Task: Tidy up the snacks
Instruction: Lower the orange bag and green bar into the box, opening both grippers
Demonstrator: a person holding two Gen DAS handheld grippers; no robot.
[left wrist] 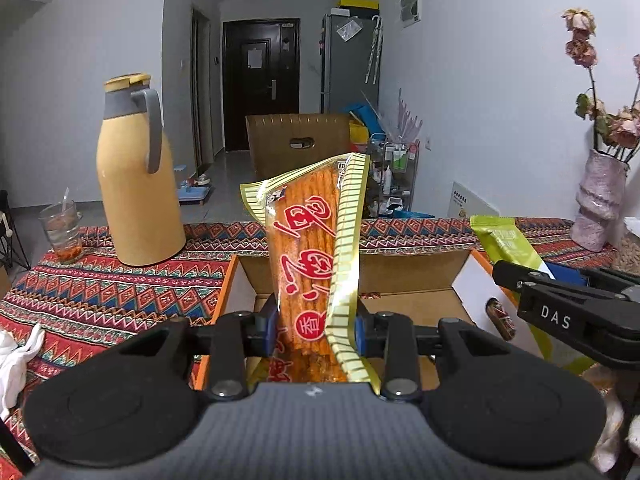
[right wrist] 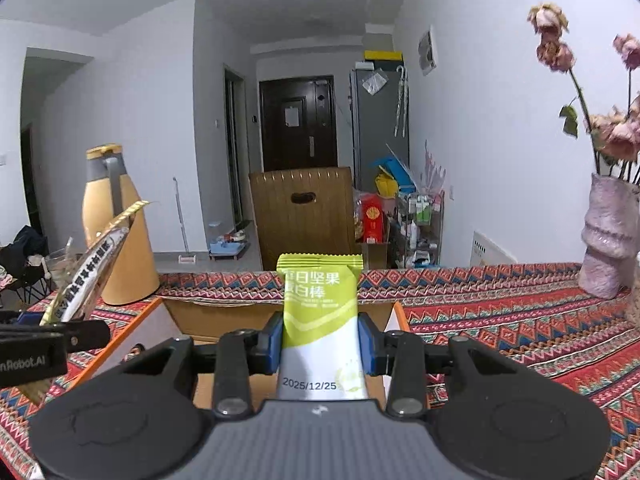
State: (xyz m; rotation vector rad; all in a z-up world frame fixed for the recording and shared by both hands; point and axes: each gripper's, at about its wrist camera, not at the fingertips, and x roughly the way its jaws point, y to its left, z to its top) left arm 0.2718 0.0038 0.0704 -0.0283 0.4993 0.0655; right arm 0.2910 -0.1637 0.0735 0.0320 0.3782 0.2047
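Snacks held above the open cardboard box [left wrist: 412, 280], presumably for dropping in; my left gripper [left wrist: 316, 330] clamped the orange spicy-strip packet [left wrist: 308, 264]; my right gripper [right wrist: 320, 346] pinched the green nut bar [right wrist: 320, 304].

White walls and a pale ceiling enclose the room; a dark door [left wrist: 261, 80] closes the far end, with a grey fridge [left wrist: 352, 56] to its right. A brown chair back [right wrist: 301, 216] stands before the door; beside it sits what looks like a wire cart [right wrist: 422, 224].
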